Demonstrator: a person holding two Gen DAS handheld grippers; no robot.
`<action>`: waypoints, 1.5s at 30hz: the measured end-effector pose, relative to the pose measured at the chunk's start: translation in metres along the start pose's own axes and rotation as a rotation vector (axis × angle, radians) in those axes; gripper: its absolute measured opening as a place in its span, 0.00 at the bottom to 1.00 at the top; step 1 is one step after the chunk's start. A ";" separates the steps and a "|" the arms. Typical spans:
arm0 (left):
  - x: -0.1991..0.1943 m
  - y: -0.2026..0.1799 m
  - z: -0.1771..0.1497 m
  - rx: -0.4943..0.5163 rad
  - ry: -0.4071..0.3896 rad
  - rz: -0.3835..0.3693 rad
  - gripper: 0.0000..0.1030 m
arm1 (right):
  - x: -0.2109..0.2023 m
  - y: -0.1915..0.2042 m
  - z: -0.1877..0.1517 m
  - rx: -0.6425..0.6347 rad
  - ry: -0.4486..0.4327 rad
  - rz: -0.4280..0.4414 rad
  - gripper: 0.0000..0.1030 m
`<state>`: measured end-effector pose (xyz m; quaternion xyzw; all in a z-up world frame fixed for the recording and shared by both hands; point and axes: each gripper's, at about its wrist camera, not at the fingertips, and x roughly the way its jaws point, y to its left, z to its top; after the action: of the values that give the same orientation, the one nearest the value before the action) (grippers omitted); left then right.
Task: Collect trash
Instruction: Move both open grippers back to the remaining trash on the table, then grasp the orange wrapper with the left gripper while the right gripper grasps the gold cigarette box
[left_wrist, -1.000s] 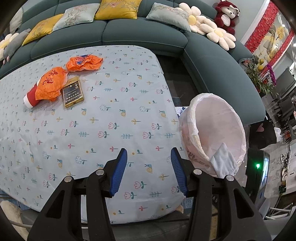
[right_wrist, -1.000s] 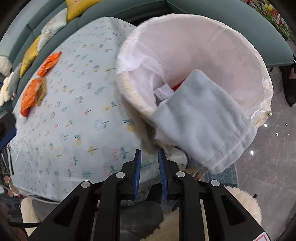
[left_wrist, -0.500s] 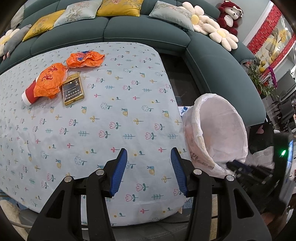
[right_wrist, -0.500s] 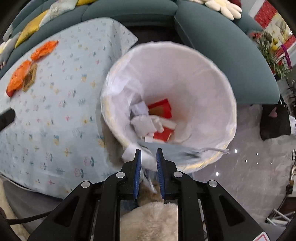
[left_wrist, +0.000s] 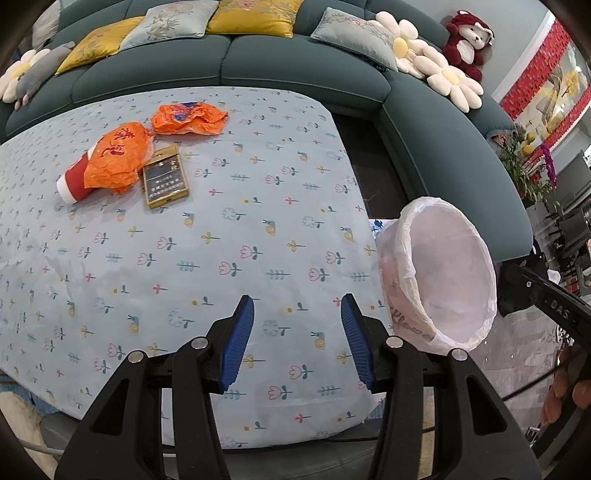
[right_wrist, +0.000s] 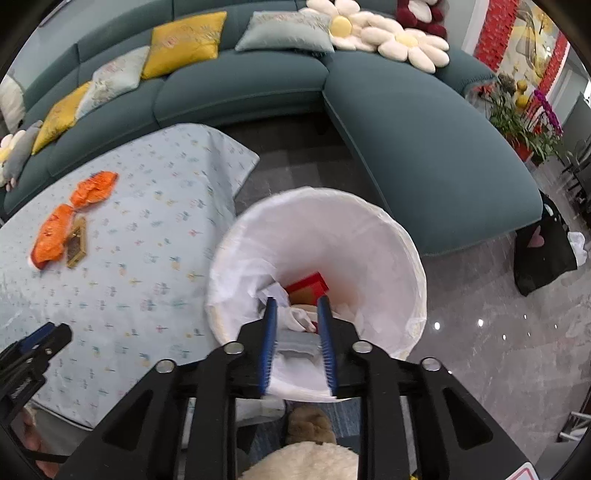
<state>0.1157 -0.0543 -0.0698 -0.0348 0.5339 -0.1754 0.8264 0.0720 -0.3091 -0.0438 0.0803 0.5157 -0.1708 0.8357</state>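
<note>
The right tool (right_wrist: 297, 347) hangs above the lined waste bin (right_wrist: 413, 258), its jaws opening. A grey cloth (right_wrist: 297, 343) lies in the gap between its blue pads (right_wrist: 269, 347), down in the bin; I cannot tell whether the pads touch it. Just ahead of that tool, deeper in the bin, sit a red box (right_wrist: 308, 284) and crumpled white paper (right_wrist: 299, 317).

The left tool (left_wrist: 297, 339) hovers over the worktop (left_wrist: 258, 206) with its jaws apart and nothing between them. Far ahead of it and to its left lie 2 orange wrappers (left_wrist: 188, 118), 1 draped over a red cup (left_wrist: 72, 182) lying on its side, and a gold packet (left_wrist: 164, 177) touching that wrapper. The bin stands off the worktop's edge, to the right of the left tool.
</note>
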 end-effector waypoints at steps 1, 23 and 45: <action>-0.002 0.002 0.000 -0.004 -0.004 0.001 0.47 | -0.004 0.004 -0.001 -0.004 -0.009 0.005 0.30; -0.026 0.181 0.032 -0.263 -0.085 0.150 0.62 | -0.020 0.215 -0.002 -0.230 -0.127 0.229 0.51; 0.066 0.238 0.118 -0.314 0.009 0.132 0.41 | 0.090 0.323 0.030 -0.302 -0.003 0.322 0.57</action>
<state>0.3055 0.1317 -0.1353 -0.1276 0.5595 -0.0354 0.8182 0.2534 -0.0365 -0.1241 0.0353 0.5147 0.0437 0.8555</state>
